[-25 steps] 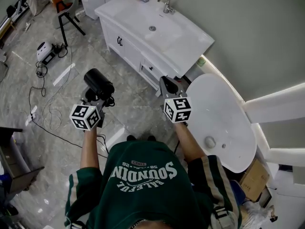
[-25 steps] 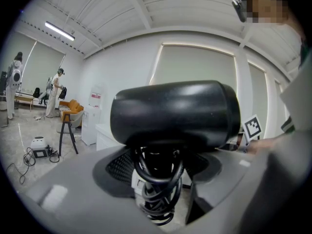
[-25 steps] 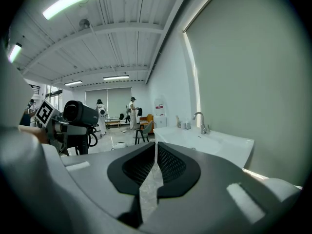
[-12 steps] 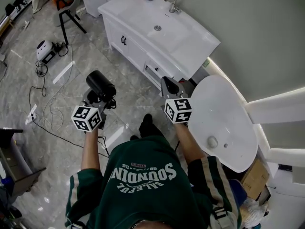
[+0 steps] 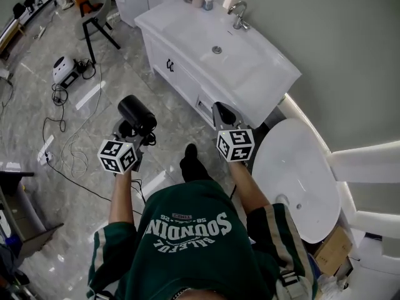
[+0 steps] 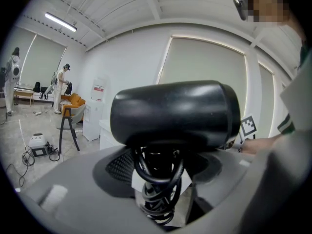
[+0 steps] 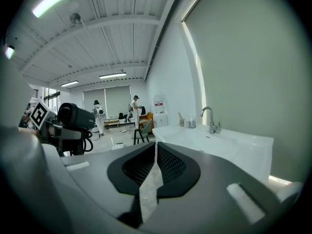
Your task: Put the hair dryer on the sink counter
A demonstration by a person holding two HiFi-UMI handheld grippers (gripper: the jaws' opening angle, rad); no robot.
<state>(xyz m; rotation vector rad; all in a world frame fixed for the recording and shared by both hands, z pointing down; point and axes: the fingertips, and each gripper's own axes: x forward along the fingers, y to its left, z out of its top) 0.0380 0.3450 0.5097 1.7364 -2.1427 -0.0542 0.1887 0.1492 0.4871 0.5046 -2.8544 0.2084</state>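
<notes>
Sink surface (image 5: 256, 74) closer now; left claw (image 5: 130, 130) grips dryer (image 5: 136, 112) (barrel crosswise); surface lies ahead-right; right claw (image 5: 222, 112) closed, empty.

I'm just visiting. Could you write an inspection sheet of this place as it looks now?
Surface: white sink counter with tap, mostly bare.
Job's things: black hair dryer, held off the counter.
Clutter: small bottles at the counter's far end.
Grippers: left gripper shut on the hair dryer; right gripper shut, empty.
Cables: loose cables on the floor; the dryer's cord coiled.
Surroundings: chair and small white device on the floor.
</notes>
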